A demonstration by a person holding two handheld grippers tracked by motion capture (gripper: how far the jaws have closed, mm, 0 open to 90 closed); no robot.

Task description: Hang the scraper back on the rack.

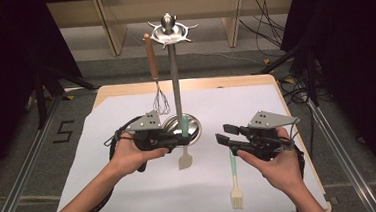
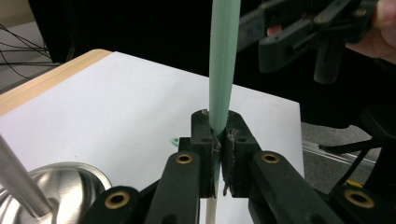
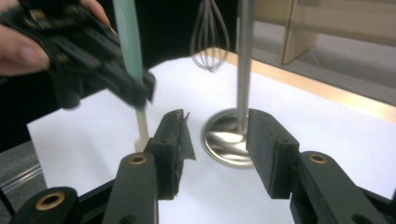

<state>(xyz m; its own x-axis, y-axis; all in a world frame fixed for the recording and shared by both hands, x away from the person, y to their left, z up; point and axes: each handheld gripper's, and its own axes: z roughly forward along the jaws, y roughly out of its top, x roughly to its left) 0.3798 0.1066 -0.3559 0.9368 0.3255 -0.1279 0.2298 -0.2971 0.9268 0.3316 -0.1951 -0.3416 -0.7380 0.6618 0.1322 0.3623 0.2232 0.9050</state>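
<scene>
Your left hand-held gripper (image 1: 174, 137) clamps spatula (image 1: 184, 144) upright, ready for rack (image 1: 171, 32) just beyond; right hand-held gripper (image 1: 226, 135) gapes empty, brush (image 1: 235, 183) beneath it.

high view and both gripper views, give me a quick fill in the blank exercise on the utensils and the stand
1. The left tongs are shut on the mint-green handle of the ____.
2. The right tongs hold nothing; their jaws stand ____.
3. Hanging from the top of the metal stand is a ____ with a wooden handle.
4. The pastry brush lies flat on the white ____.

Missing words: spatula; open; whisk; sheet
</scene>
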